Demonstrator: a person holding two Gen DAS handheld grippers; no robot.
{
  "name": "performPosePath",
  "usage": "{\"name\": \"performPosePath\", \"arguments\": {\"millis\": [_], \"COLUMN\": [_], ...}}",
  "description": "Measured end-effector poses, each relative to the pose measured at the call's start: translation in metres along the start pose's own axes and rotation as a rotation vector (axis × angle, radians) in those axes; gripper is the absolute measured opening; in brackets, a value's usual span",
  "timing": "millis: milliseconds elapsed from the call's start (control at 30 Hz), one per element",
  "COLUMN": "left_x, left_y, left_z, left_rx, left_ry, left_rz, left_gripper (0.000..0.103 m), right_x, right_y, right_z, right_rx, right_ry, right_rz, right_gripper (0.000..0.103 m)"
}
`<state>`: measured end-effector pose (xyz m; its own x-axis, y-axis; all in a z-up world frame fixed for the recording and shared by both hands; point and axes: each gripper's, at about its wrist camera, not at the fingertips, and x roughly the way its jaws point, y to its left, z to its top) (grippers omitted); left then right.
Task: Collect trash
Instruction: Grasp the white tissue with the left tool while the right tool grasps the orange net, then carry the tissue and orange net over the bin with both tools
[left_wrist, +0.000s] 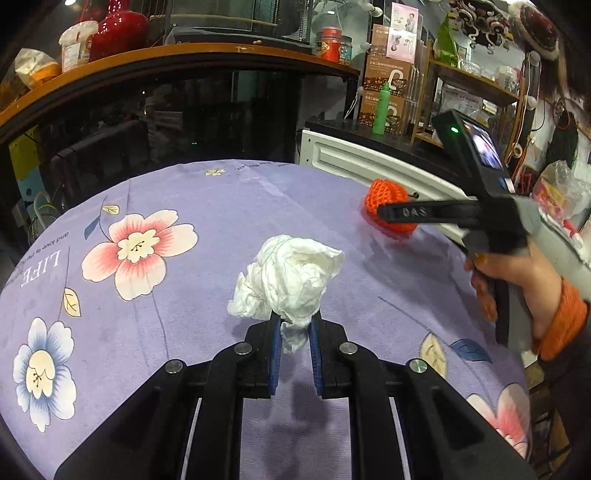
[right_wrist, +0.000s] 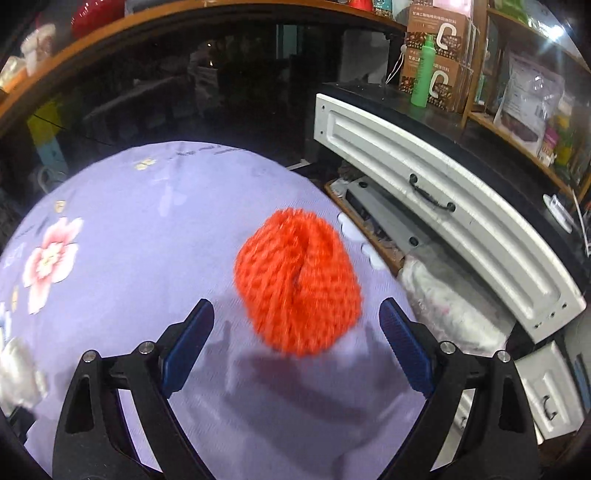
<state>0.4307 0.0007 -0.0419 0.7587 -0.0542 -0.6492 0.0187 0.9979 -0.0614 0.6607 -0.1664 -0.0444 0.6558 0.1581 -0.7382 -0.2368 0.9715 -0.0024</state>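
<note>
1. Left wrist view: the left gripper (left_wrist: 295, 325) has its jaws drawn narrow and pinches the lower tail of a crumpled white tissue (left_wrist: 286, 280) between its blue pads (left_wrist: 275, 347). The bulk of the tissue bulges out just past the fingertips, and its shadow falls on the cloth below the jaws.
2. Same view: the gripper hangs over a lilac floral tablecloth (left_wrist: 166, 332). Ahead of it and to its right, near the cloth's far edge, lies an orange foam fruit net (left_wrist: 384, 203), well apart from the tissue.
3. Same view: the right gripper (left_wrist: 388, 213) reaches in from the right, held by a hand (left_wrist: 517, 280) with an orange cuff. One black finger crosses in front of the net; whether it touches it cannot be told here.
4. Right wrist view: the right gripper (right_wrist: 295, 321) stands wide, and its blue pads (right_wrist: 404, 350) do not press on anything. The orange foam fruit net (right_wrist: 297, 280) lies on the lilac floral tablecloth (right_wrist: 147, 221) just ahead of the fingertips, centred between them and blurred. Its near edge reaches in between the tips, with a gap on each side.
5. Same view: a white drawer front (right_wrist: 424, 192) with a dark handle stands beyond the cloth, to the gripper's right.
</note>
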Motion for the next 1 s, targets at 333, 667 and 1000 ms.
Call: {"name": "performPosePath", "arguments": {"millis": [333, 667, 1000], "left_x": [0.002, -0.009, -0.032], "left_y": [0.002, -0.013, -0.065], "left_z": [-0.004, -0.006, -0.010], "left_rx": [-0.009, 0.029, 0.122], "left_ry": [0.011, -0.022, -0.040], "left_rz": [-0.004, -0.037, -0.162], "left_gripper": [0.014, 0.014, 0.014], "right_x": [-0.008, -0.116, -0.233], "right_y": [-0.001, -0.028, -0.079], "right_z": [-0.007, -0.084, -0.217], "right_rx": [0.023, 0.059, 0.143], "right_ry": [-0.002, -0.111, -0.163], "right_rz": [-0.015, 0.074, 0.005], "right_gripper": [0.032, 0.032, 0.032]}}
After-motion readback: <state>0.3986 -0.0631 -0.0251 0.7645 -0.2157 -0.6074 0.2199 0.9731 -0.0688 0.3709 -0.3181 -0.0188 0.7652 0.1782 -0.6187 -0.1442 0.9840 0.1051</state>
